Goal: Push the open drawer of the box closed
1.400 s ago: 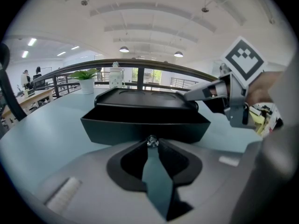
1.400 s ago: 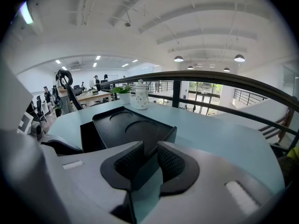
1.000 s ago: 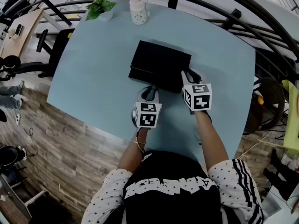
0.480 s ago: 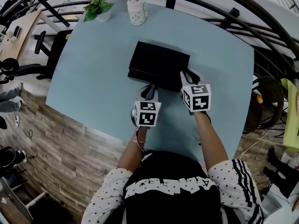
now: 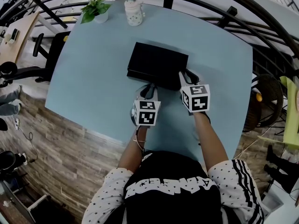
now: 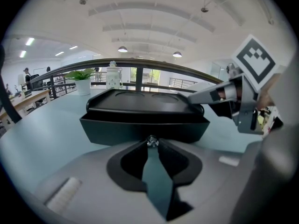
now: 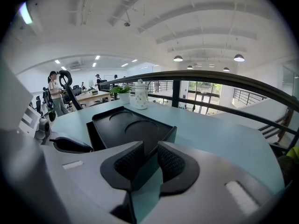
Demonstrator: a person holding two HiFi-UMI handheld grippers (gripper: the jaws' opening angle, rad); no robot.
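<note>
On the light-blue table [image 5: 93, 83], the black box [image 5: 159, 62] sits a little far of the person, near the table's middle. Its drawer [image 6: 145, 130] faces the near side, and in the left gripper view its front juts slightly past the lid.

The left gripper [image 5: 150, 87] is at the middle of that drawer front. Its jaws are drawn together, with the tips pinched on a small shiny knob [image 6: 151, 141]. The right gripper [image 7: 150, 149] is at the box's near right corner. Its jaws are only narrowly apart, and the corner shows at the mouth of the gap. Seen from the left gripper view, one finger lies along the top right edge of the lid. Whether it presses there I cannot tell.

Both forearms reach straight out from the body and lie close together. The left forearm [image 5: 135, 148] is drawn in nearer than the right forearm [image 5: 210, 139], and both marker cubes face upward.

The closing push seems to be under way and close to done, with little of the drawer left showing. The next move would be a straight shove toward the far side through the knob. The right gripper would need to brace the box so it does not slide toward the potted plant [image 5: 96, 8] and the spotted jar [image 5: 133, 11] at the far edge.
</note>
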